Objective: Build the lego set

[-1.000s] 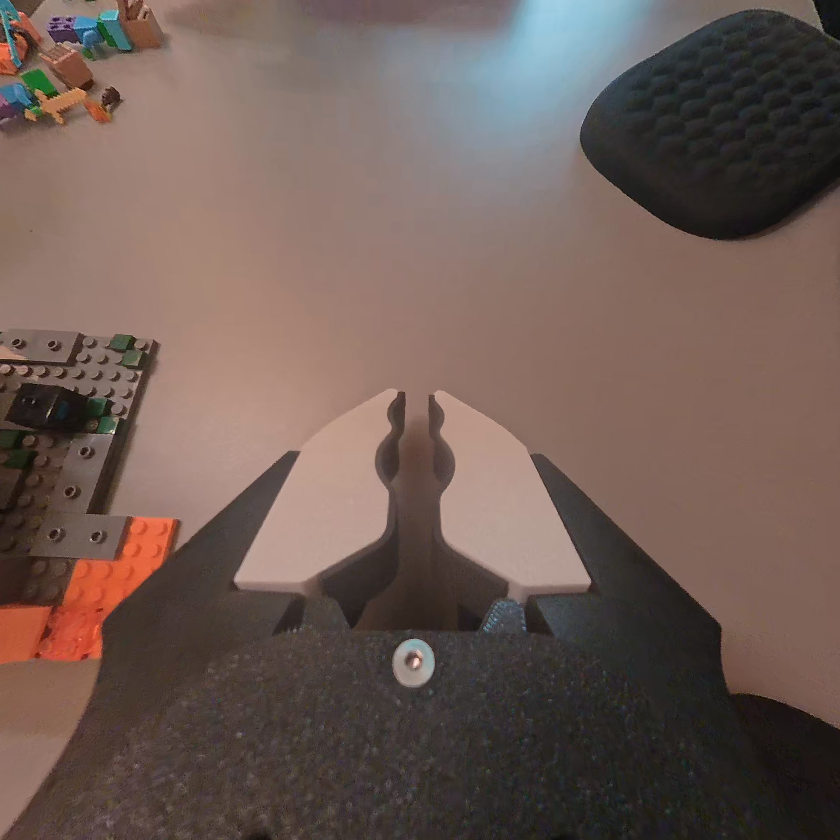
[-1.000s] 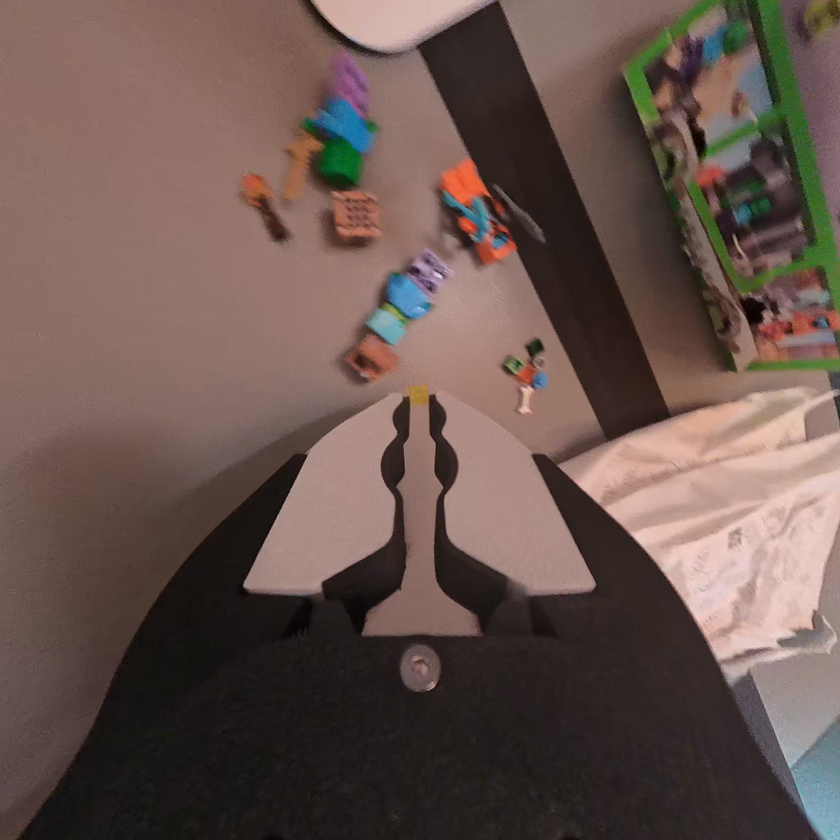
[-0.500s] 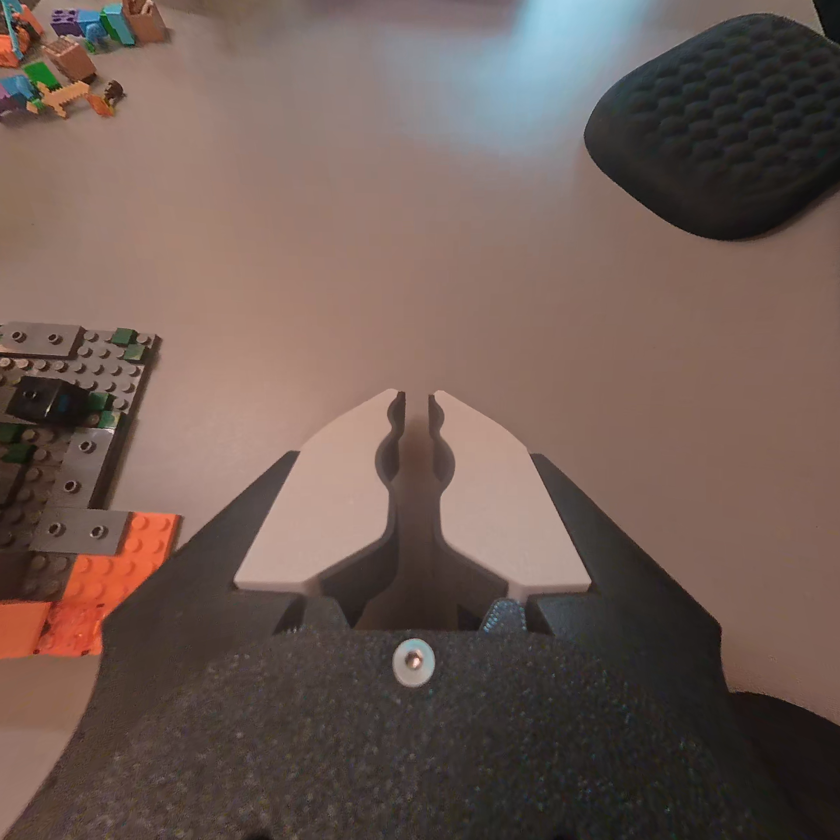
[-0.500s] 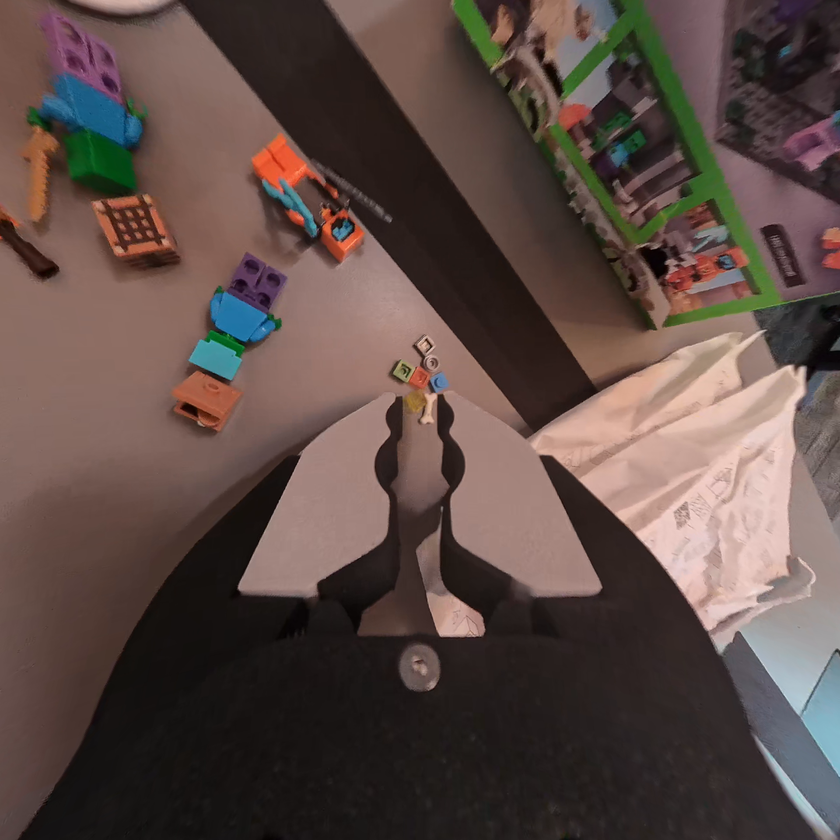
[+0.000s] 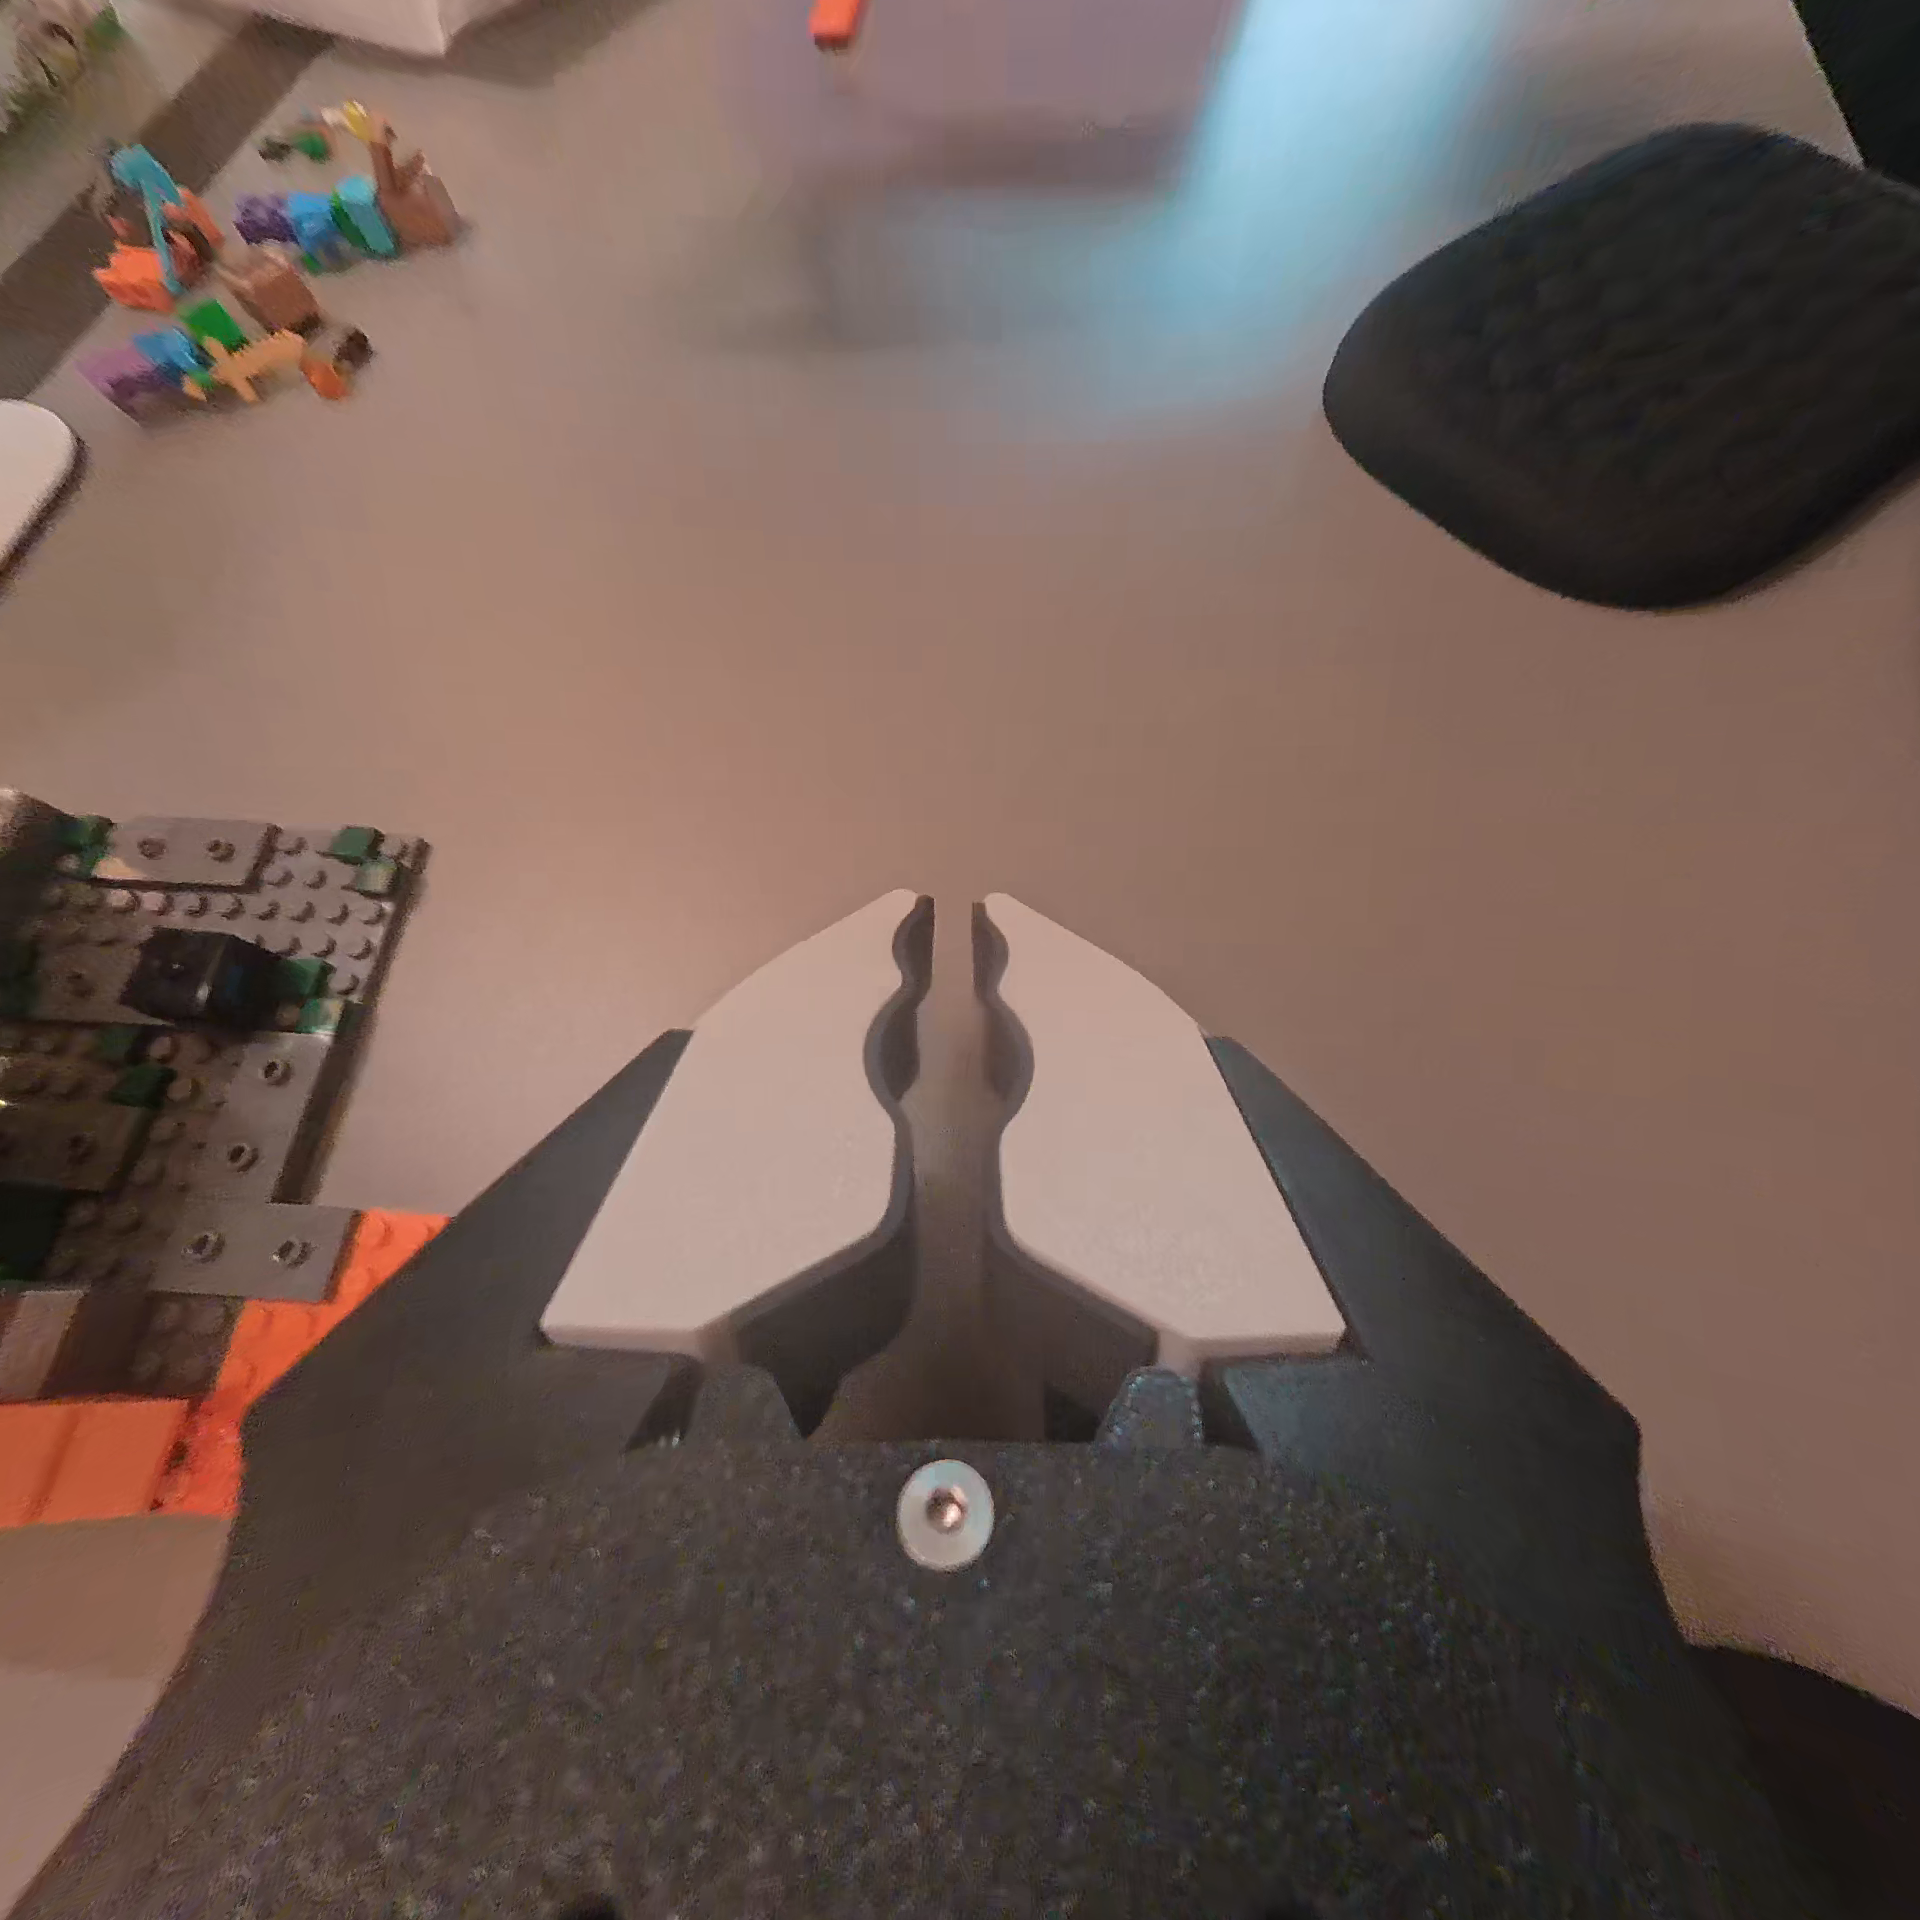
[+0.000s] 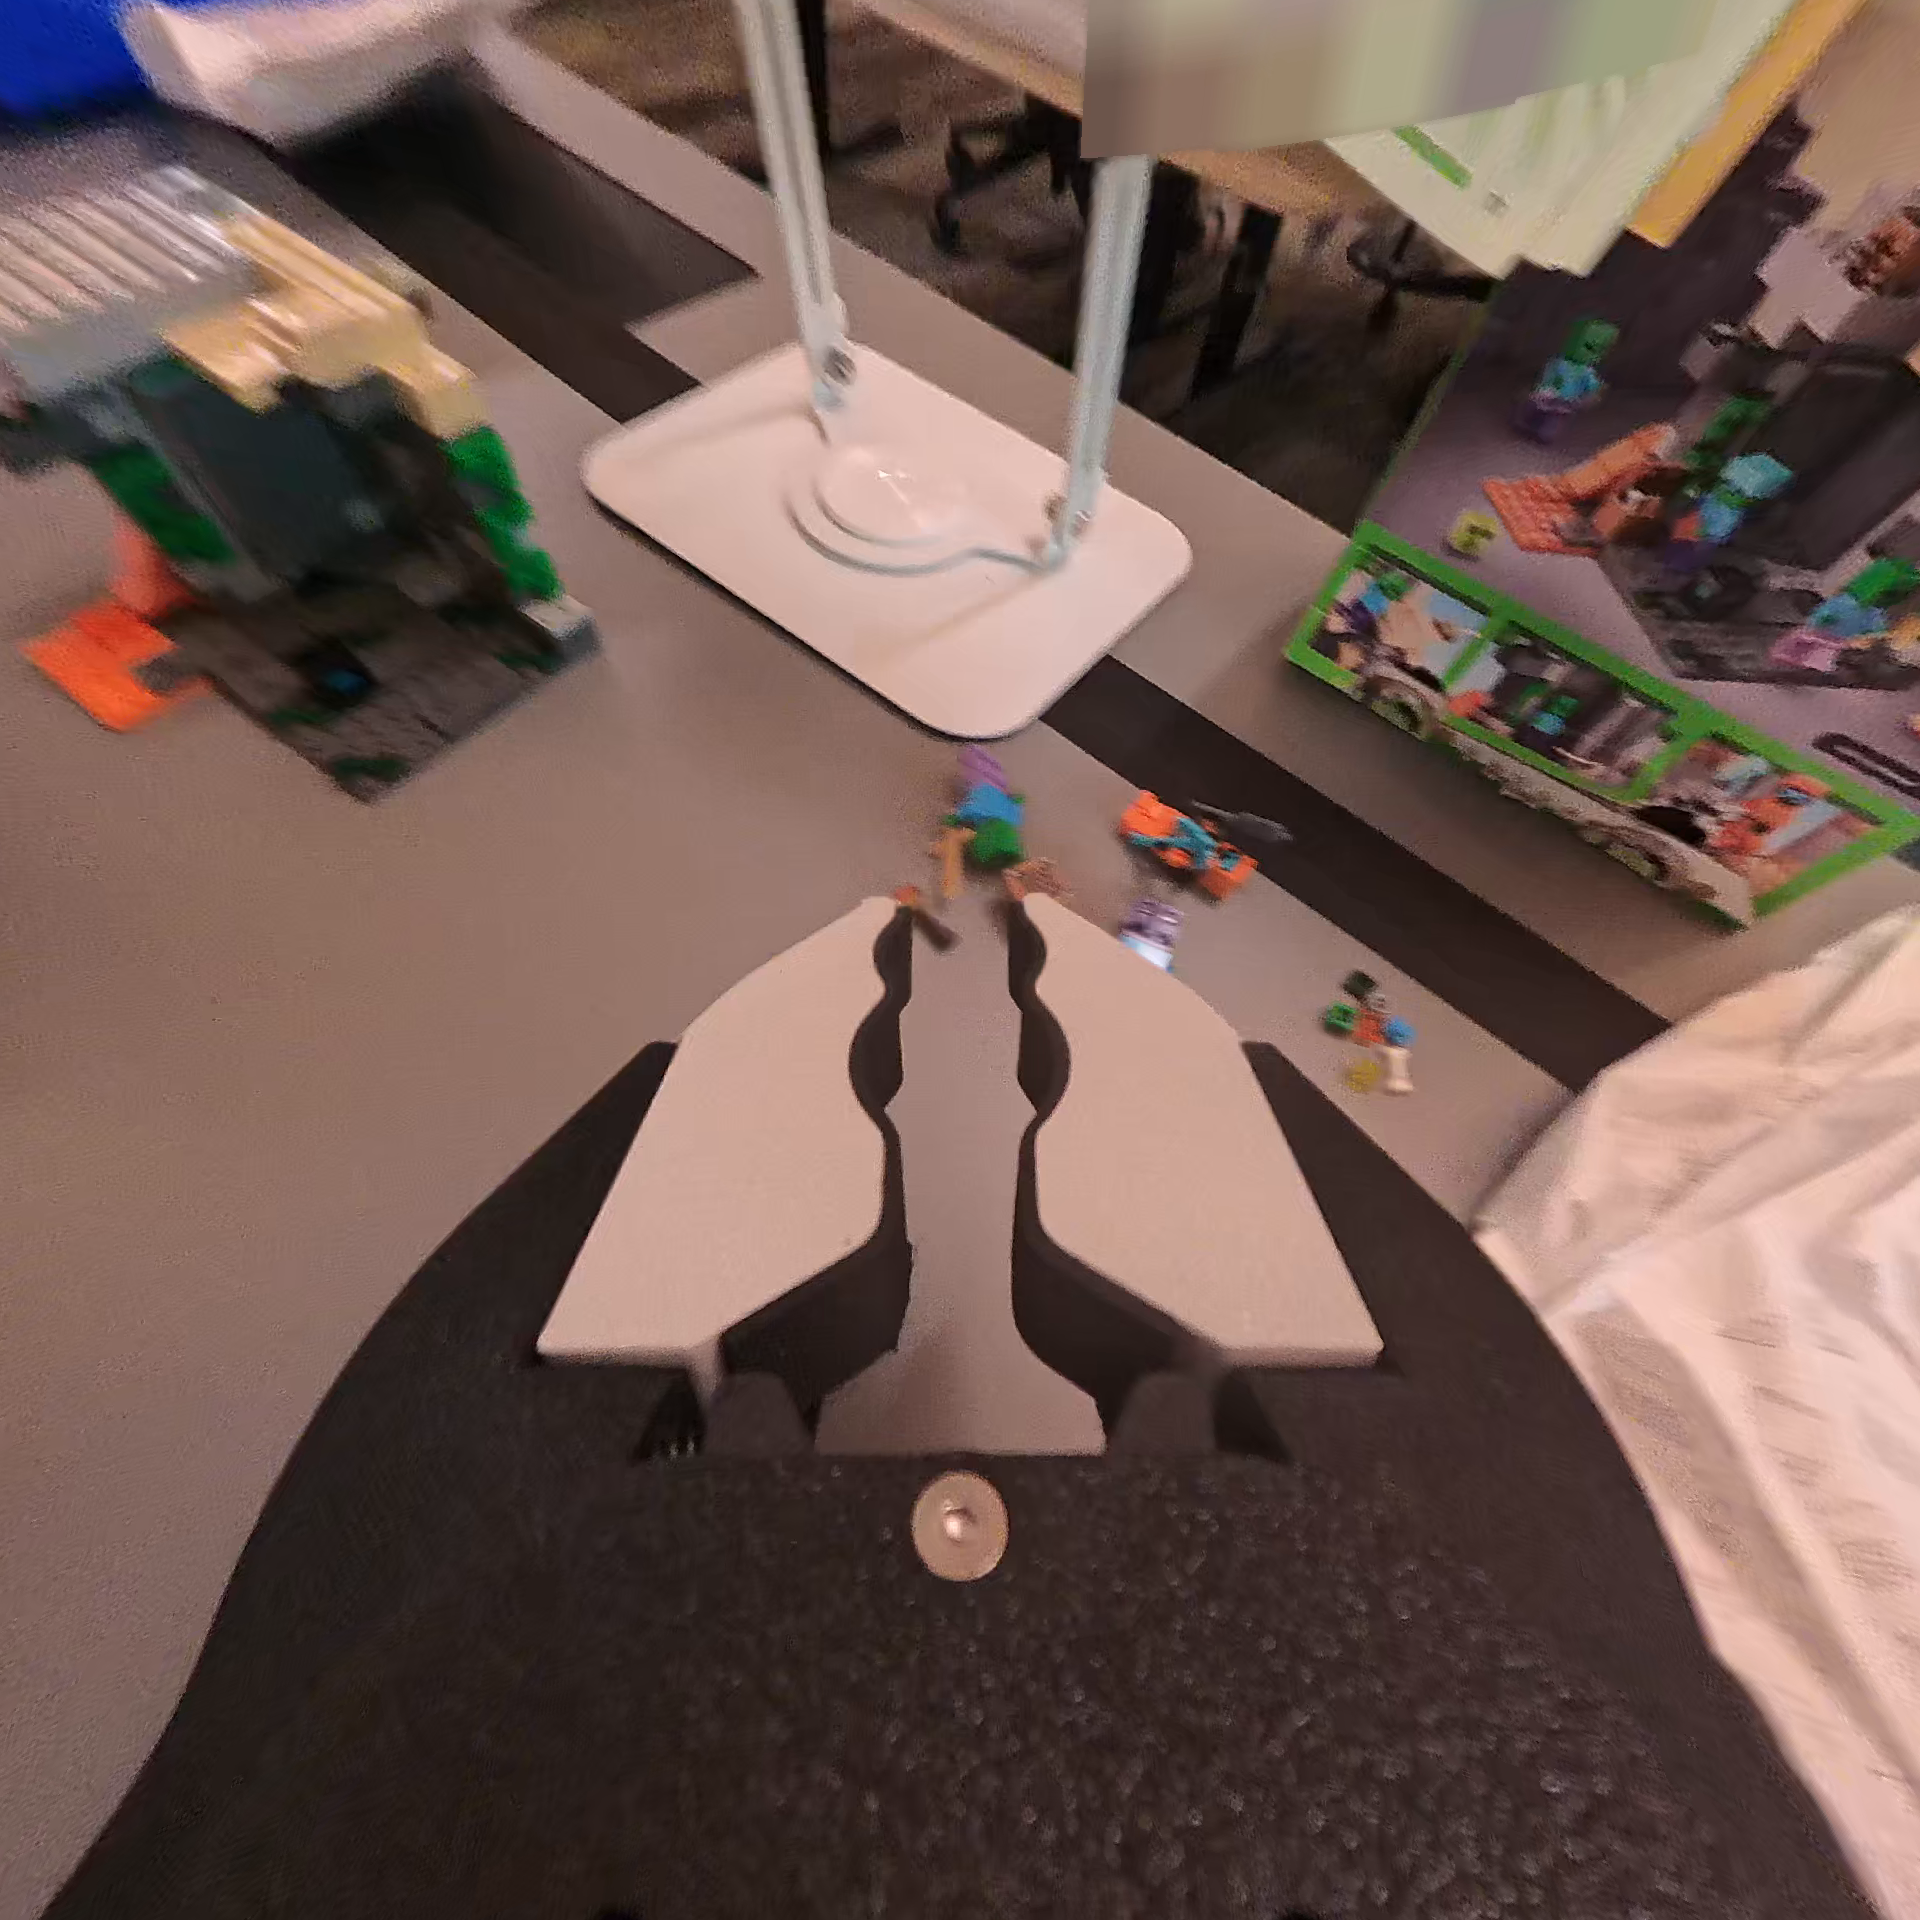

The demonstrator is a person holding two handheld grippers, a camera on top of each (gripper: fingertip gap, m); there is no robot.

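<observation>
L gripper (image 5: 953,906): jaws slightly apart, nothing between, over bare table (image 5: 935,623); brick build (image 5: 177,1049) to its left, black pad (image 5: 1652,364) far right. R gripper (image 6: 958,912): jaws apart, empty, above table; small brick figures (image 6: 987,826) just beyond tips, lamp base (image 6: 894,540) farther, box (image 6: 1621,665) right, paper (image 6: 1745,1299) near right.

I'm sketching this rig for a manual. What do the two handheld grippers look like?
Both match: the left gripper and right gripper have pale grey, wedge-shaped jaws with wavy dark inner edges, set in a grainy black body with one silver screw. No cables or sleeves show.
</observation>
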